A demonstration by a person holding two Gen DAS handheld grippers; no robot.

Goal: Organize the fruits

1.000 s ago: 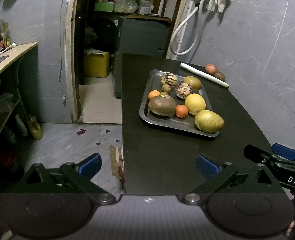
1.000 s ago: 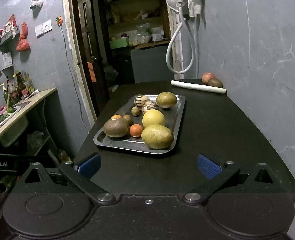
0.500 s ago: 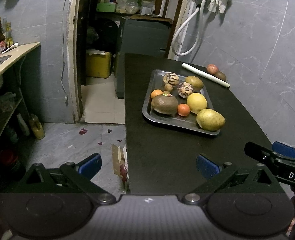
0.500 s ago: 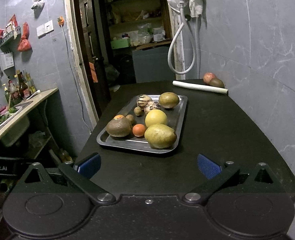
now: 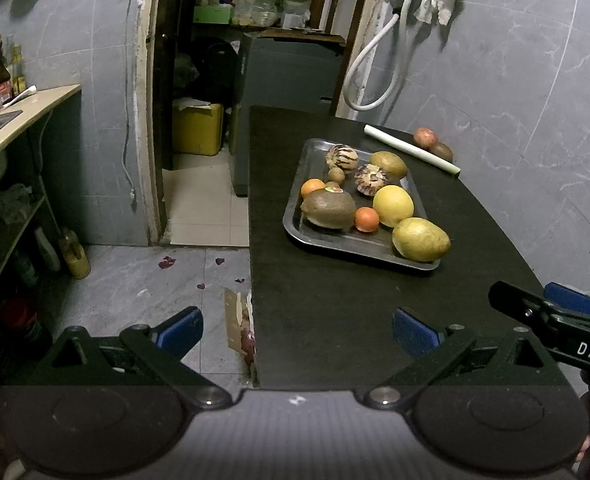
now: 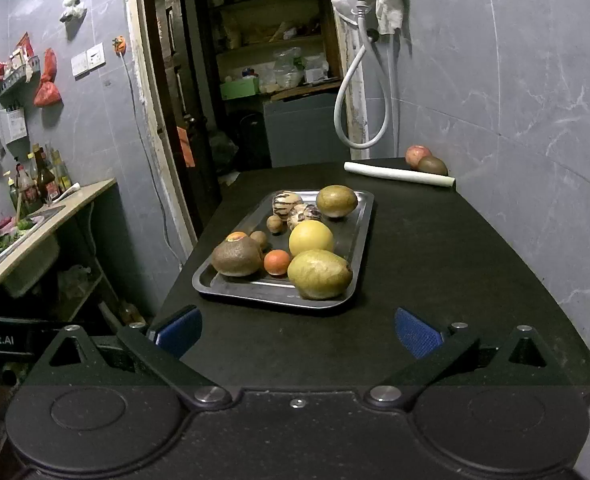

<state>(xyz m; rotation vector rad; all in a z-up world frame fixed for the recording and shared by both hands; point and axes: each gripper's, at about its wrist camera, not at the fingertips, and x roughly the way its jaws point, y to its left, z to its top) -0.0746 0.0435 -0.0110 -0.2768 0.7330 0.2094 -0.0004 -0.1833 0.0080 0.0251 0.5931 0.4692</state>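
Black bench (image 6: 435, 264) carries a metal tray (image 6: 359, 240) of fruit, straight ahead of the right gripper (image 6: 297, 330) and ahead and to the right of the left gripper (image 5: 295, 330). Both grippers hang back at the near edge, fingers wide apart, nothing between them; likely a ready stance before a first pick.

On the tray: a yellow-green mango (image 6: 320, 274) sits nearest the right gripper, a round yellow citrus (image 6: 311, 238) touching it behind, a small orange (image 6: 277, 262) wedged between the mango and a large brown fruit (image 6: 237, 256). Two striped fruits (image 6: 287, 202) and another greenish mango (image 6: 336, 201) lie at the far end. Fruit is crowded, so a neighbour could roll when one is lifted.

Off the tray, far ahead by the wall: a red apple (image 6: 417, 155) and a brown fruit (image 6: 432, 166), touching, behind a white roll (image 6: 399, 174). Probably the strays to gather.
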